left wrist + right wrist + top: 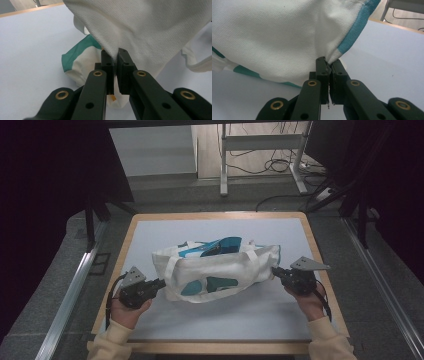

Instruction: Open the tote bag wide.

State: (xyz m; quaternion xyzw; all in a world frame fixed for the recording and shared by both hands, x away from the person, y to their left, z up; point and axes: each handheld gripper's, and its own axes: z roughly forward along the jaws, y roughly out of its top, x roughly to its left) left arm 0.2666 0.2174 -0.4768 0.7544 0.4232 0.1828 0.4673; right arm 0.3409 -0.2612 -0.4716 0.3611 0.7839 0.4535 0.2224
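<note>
On the tabletop (280, 320), a white-and-teal bag (220, 272) lies mid-surface. Left claw (159, 283) pinches its left end, right claw (274, 270) its right corner, both clamped on cloth. Both ends look secured; lifting or spreading apparently remains.

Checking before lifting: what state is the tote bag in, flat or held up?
Held up: the tote bag hangs stretched between left claw and right claw.

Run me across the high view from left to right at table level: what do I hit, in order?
Left hand → left claw, shut on the bag's left end → white and teal tote bag → right claw, shut on the bag's right end → right hand.
</note>
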